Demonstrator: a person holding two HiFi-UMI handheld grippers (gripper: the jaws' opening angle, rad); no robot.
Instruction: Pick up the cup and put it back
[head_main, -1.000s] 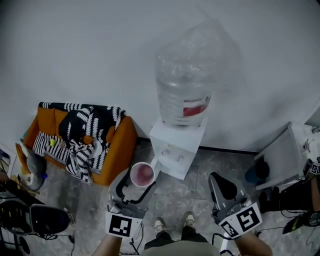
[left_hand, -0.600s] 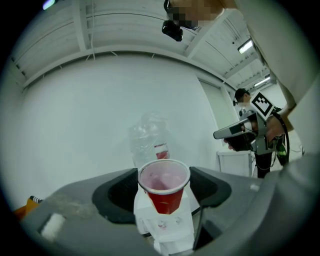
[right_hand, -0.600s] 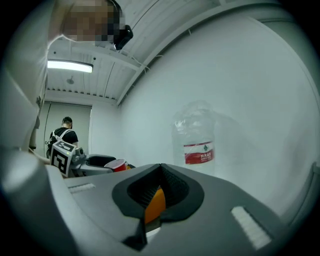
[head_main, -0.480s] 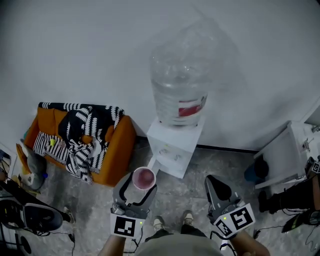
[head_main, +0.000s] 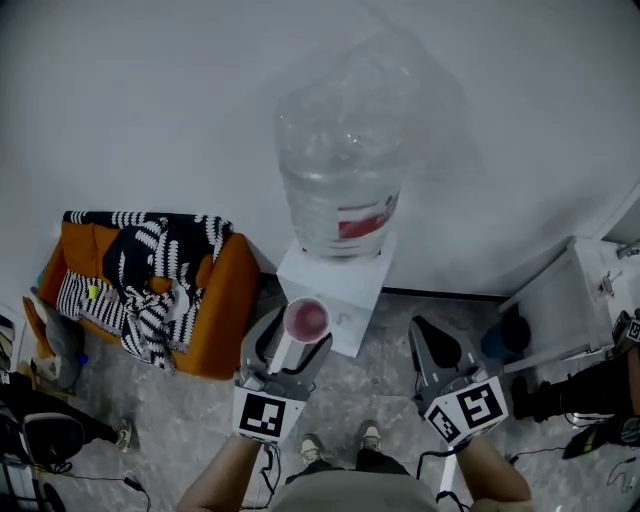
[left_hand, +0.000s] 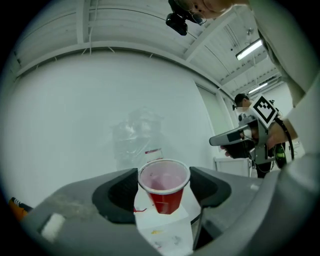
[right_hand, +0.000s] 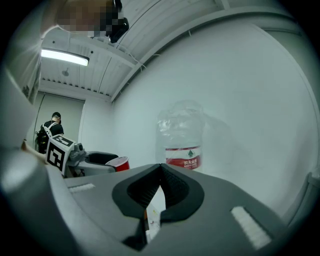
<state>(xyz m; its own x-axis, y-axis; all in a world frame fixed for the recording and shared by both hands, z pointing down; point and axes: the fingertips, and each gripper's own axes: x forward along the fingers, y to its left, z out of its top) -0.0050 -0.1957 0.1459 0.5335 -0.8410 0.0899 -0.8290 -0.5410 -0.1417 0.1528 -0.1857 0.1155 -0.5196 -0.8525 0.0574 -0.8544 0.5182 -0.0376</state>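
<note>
Vs 1 s ago, the left gripper (head_main: 293, 347) has carried the red cup (head_main: 306, 319) up and rt in head view. It went from over the floor to the front edge of the white dispenser (head_main: 350, 285), centre frame, below the water bottle (head_main: 338, 170). Prob. the put-back leg, nearly there. Jaws clamped on cup's sides, cup upright, not set down. L forearm reaches in from bottom edge. Right gripper (head_main: 436, 345), lower rt, jaws together, nothing in them, idle.
</note>
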